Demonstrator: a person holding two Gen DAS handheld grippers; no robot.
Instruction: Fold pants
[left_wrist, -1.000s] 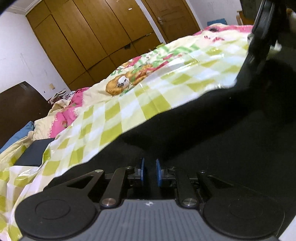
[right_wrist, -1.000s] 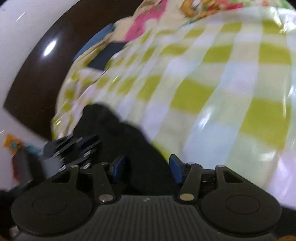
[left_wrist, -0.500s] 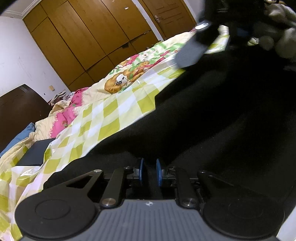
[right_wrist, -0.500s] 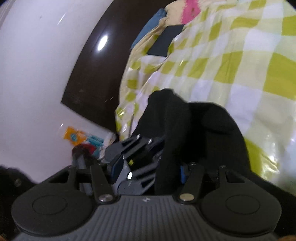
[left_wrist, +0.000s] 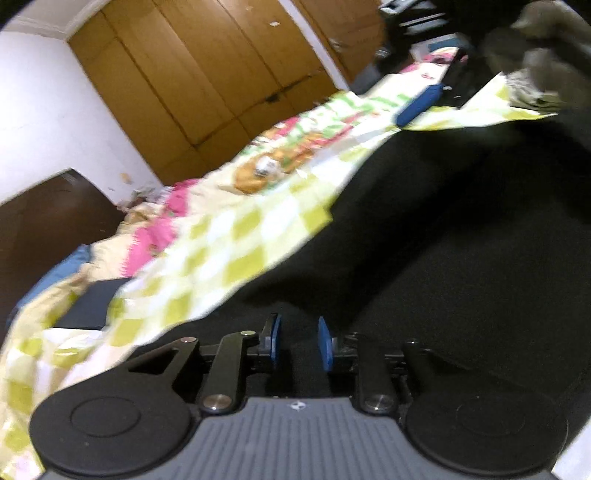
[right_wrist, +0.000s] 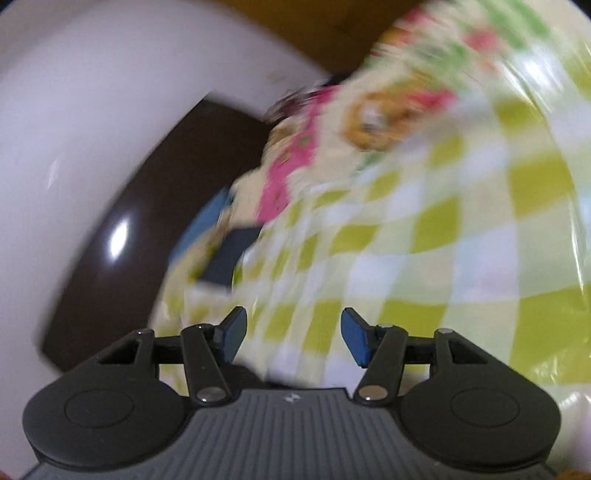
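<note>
Two claws are at work over the bed. Closest of all, the left claw (left_wrist: 296, 341) sits low on the black pants (left_wrist: 461, 258), and its jaws have just been opening; the blue pads are a little apart, with dark cloth under and between them, but they do not seem to squeeze it. The pants lie spread on the bed (left_wrist: 229, 243), filling the part of it nearest the left claw and running far across to the right. They look soft, floppy and light, so they should bend anywhere and may slide on the shiny cover. A good place to grab is probably a thick edge, like the waist or a leg end, because one thin layer may slip out. The right claw (right_wrist: 291, 334) is open wide and holds nothing; only the checked cover shows between its jaws. Past the pants, the green and white cover carries a flat dark thing (left_wrist: 92, 304) near a blue pillow (left_wrist: 55, 273), well away from the pants. Farther still, beyond the bed, stand a dark headboard (right_wrist: 110, 236) and brown cupboard doors (left_wrist: 207, 74). Nothing sits on the pants, though the right claw's own blue pad (left_wrist: 419, 105) hangs near their far edge.
</note>
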